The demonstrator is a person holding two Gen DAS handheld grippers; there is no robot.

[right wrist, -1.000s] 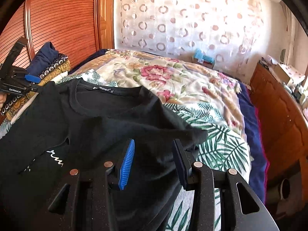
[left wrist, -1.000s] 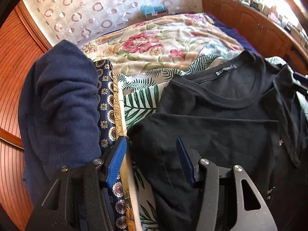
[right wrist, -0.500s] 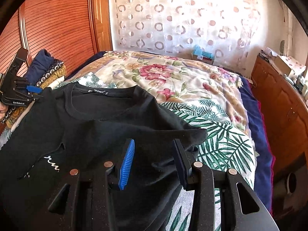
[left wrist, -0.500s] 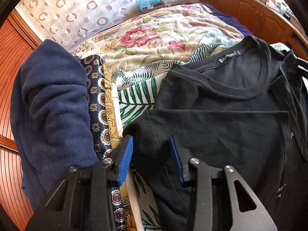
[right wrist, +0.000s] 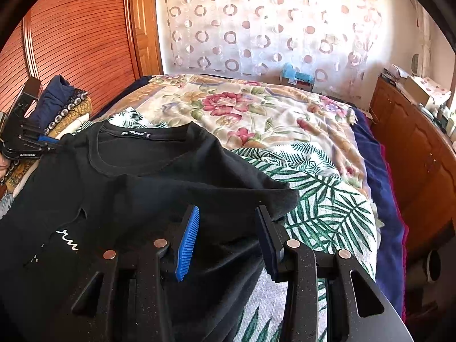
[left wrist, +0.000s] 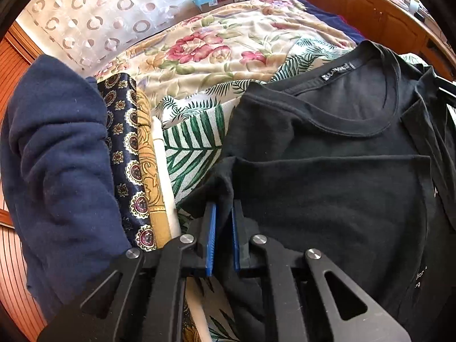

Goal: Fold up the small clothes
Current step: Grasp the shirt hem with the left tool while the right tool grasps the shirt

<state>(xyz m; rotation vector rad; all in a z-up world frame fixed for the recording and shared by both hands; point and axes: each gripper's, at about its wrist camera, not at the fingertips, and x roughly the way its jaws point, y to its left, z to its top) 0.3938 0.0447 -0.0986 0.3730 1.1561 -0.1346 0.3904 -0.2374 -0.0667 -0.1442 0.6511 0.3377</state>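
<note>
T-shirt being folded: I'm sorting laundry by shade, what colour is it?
Black short-sleeved T-shirt, clearest in the right wrist view.

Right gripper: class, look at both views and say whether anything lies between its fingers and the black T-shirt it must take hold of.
Nothing visible does. The right gripper is open, with the black T-shirt sleeve lying directly between and under its fingers. The stack of folded clothes sits off at the far side, beside the left gripper, which is shut on the shirt's other edge.

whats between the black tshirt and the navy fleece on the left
In the left wrist view, a strip of palm-leaf sheet, a white fabric edge and folded gold and dark medallion-print cloth separate the black t-shirt from the navy fleece.
</note>
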